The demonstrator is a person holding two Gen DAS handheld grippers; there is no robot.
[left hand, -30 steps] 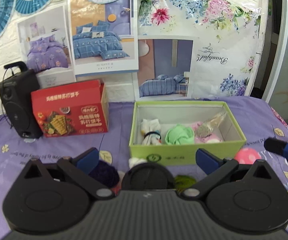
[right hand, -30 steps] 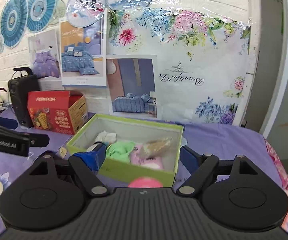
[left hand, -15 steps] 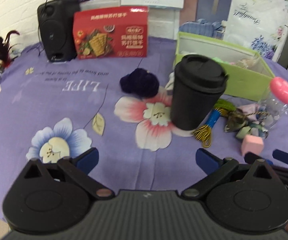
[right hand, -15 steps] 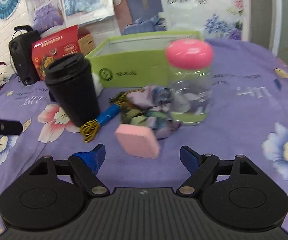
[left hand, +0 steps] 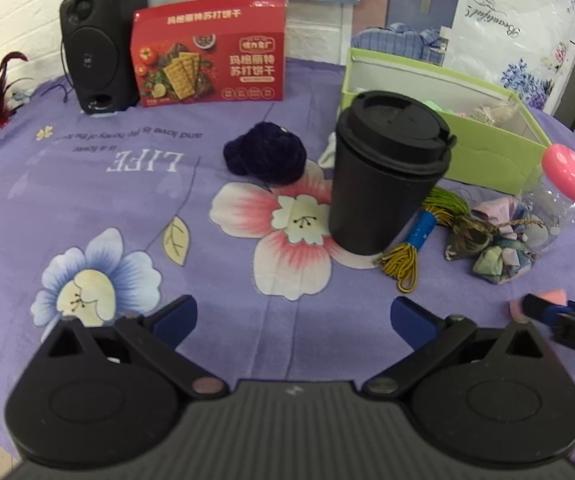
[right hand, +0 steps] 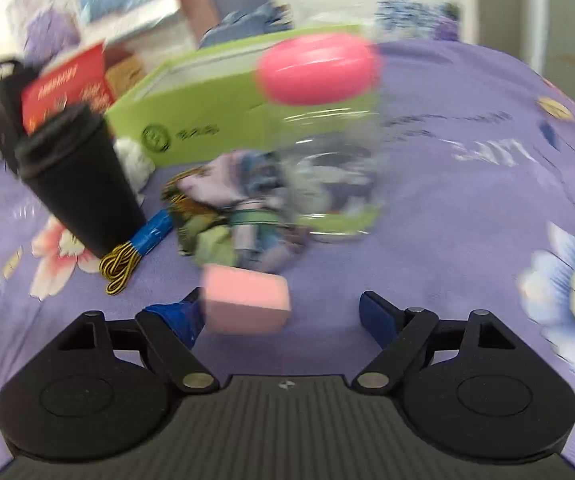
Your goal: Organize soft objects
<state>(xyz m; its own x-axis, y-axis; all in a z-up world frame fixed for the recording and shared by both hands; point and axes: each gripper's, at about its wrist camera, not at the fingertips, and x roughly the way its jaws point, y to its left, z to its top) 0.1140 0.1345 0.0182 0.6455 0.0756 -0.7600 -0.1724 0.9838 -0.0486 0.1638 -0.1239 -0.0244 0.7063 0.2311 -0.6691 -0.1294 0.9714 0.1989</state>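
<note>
A pink sponge block (right hand: pixel 246 303) lies on the purple cloth between the open fingers of my right gripper (right hand: pixel 283 314), close to the left finger. It shows as a pink sliver (left hand: pixel 549 298) in the left wrist view. A patterned cloth bundle (right hand: pixel 227 216) lies behind it, with a yellow cord with a blue band (left hand: pixel 409 248) and a dark purple yarn ball (left hand: pixel 265 154). The green box (left hand: pixel 487 156) holds soft items at the back right. My left gripper (left hand: pixel 293 316) is open and empty over the cloth.
A black lidded cup (left hand: pixel 383 176) stands mid-table. A clear jar with a pink lid (right hand: pixel 327 140) stands right of the bundle. A red cracker box (left hand: pixel 211 50) and a black speaker (left hand: pixel 97 40) stand at the back left. A white soft item (right hand: pixel 135 158) lies by the box.
Both grippers dropped from box height down to the table. In the last half second the right gripper moved forward, so the pink sponge now sits between its fingers.
</note>
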